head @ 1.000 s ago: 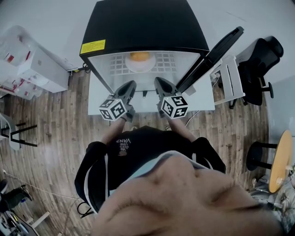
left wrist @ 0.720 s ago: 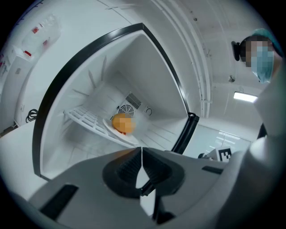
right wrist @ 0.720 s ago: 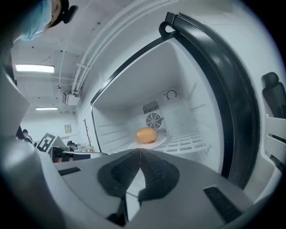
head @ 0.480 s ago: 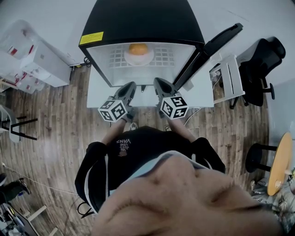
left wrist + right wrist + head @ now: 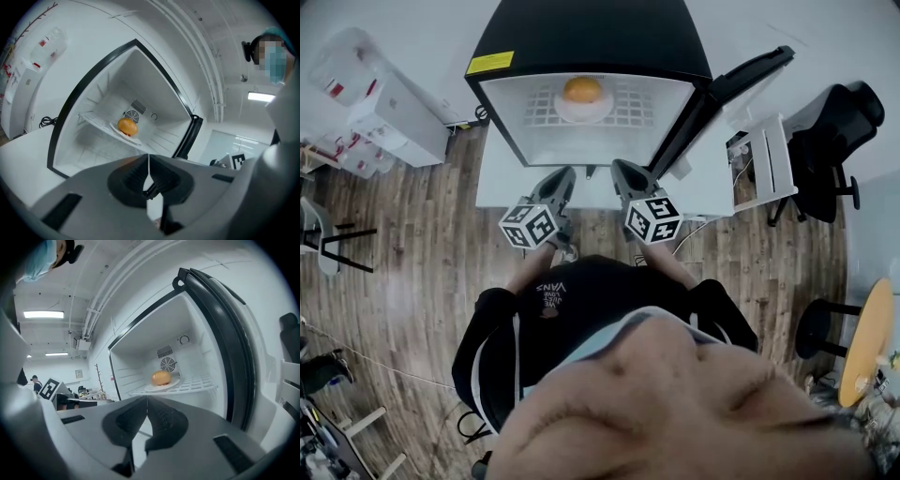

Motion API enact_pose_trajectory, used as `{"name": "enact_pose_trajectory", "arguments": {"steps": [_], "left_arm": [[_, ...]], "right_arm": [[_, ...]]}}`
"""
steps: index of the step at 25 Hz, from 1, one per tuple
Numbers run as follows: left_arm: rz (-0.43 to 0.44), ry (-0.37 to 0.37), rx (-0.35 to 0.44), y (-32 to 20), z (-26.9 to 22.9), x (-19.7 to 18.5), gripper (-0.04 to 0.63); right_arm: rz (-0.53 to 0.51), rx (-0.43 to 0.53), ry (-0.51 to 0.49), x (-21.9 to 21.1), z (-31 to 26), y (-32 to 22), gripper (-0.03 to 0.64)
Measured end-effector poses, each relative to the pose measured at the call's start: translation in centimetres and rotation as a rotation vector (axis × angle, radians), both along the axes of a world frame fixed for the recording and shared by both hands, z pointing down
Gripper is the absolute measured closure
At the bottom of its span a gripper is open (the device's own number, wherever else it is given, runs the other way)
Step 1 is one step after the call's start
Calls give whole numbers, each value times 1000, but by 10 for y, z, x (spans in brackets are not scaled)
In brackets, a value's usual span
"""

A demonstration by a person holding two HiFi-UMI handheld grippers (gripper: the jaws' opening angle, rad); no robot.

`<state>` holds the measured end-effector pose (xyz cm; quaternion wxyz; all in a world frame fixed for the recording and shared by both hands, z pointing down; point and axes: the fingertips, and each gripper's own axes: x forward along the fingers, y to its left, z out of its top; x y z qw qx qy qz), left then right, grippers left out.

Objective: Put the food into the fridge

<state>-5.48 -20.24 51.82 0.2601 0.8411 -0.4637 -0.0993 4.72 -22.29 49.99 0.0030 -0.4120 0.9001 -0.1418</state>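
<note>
Inside the fridge point(image 5: 581, 37), on the wire shelf point(image 5: 633, 114), the food point(image 5: 582, 89) is seen resting on a white plate point(image 5: 565, 112). It is a round, orange-brown item that is read as a bun, though its kind cannot be settled. From this it is judged that the placing step is already done and that the task stands near its end. The door point(image 5: 741, 80) is seen swung wide open at the fridge's right side, so the step in hand is taken to be the closing-up. For the next move, it is judged that the door's outer edge would have to be reached by the right tongs point(image 5: 621, 171), which are nearer to it. The door would then have to be pushed round until it meets the fridge's front. No grip is called for, only a steady push with the closed tips.

The left tongs point(image 5: 566, 174) are shown pressed together with nothing between them, and the right tongs are likewise closed and empty, as is borne out by each gripper view. Both are held side by side above the front part of the white table point(image 5: 502, 183) on which the fridge stands, outside the cabinet and pointed roughly level toward its opening. The food lies well apart from both pairs, ahead of them and deeper in, near the fan grille point(image 5: 167, 364) on the back wall.
</note>
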Motion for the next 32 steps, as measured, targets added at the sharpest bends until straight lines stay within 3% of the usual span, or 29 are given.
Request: {"name": "enact_pose_trajectory", "arguments": {"steps": [19,32], "left_arm": [[-19,-27,27,33,4,32,574],[-1,-31,41,40,4,32,574]], "right_arm": [[-59,28,6,24,4,35,604],[-32,20,10,26,11,42,604]]}}
